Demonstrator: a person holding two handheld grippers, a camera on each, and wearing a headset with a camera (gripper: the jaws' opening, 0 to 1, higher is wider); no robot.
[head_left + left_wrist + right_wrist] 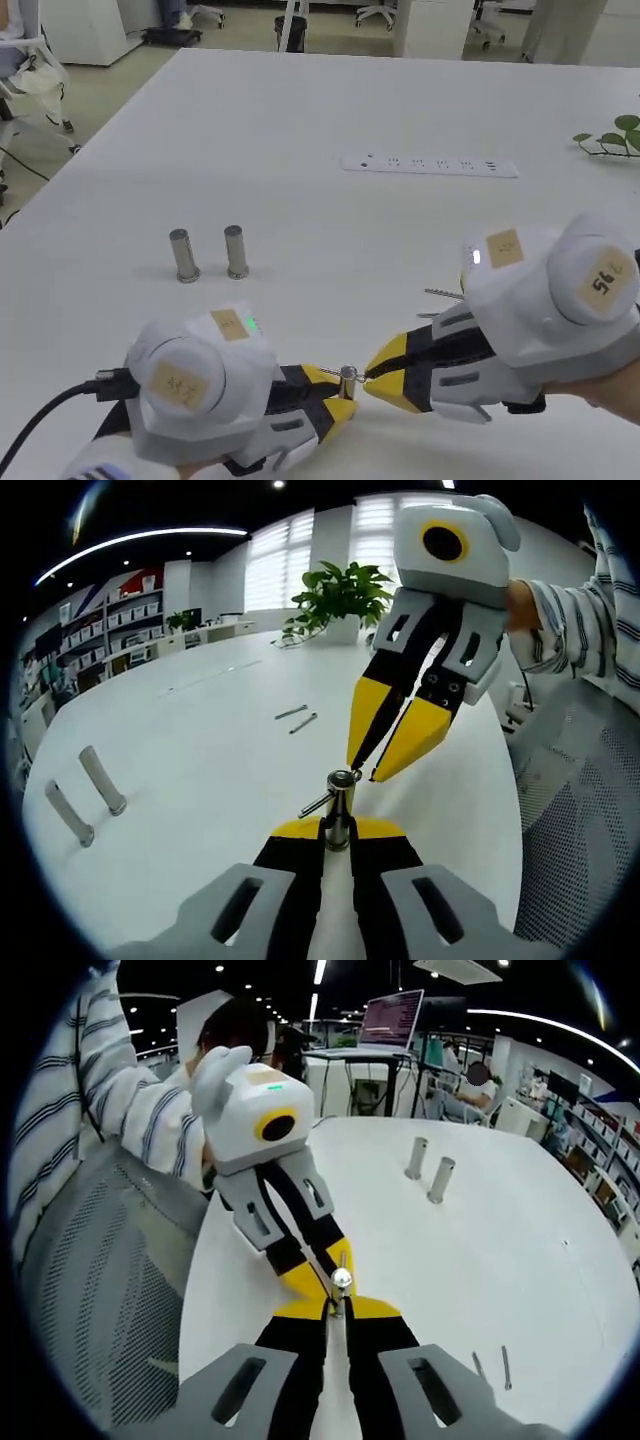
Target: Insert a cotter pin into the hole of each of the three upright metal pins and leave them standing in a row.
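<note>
— Where do we have the left gripper (pixel 338 832)?

— Its jaws are pressed onto the shaft of one metal pin (pixel 340 812). We grip low, which leaves the drilled head free and stops the pin rolling while we thread it. We hold it just above the near edge of the table (pixel 330 110).

— And the right gripper (pixel 363 772)?

— It meets the left one nose to nose. As far as we can tell, its tips are nipped on the looped end of a cotter pin (pixel 316 803). The legs poke out the far side of the hole, so we judge this insertion nearly home.

— Why head-on?

— That way the push runs straight against our hold and doesn't twist the metal pin loose.

— And further out?

— A second pin (pixel 184 256) and a third pin (pixel 236 251) stand upright side by side, apart, toward the left edge. We cannot tell whether either carries a cotter pin.

— Any spares?

— One spare cotter pin (pixel 291 712) lies flat beyond the right gripper, with a second spare (pixel 304 723) just beside it. We take those as meant for the standing two.

— So what's left?

— We seat this one, then stand its metal pin in line with the others.
</note>
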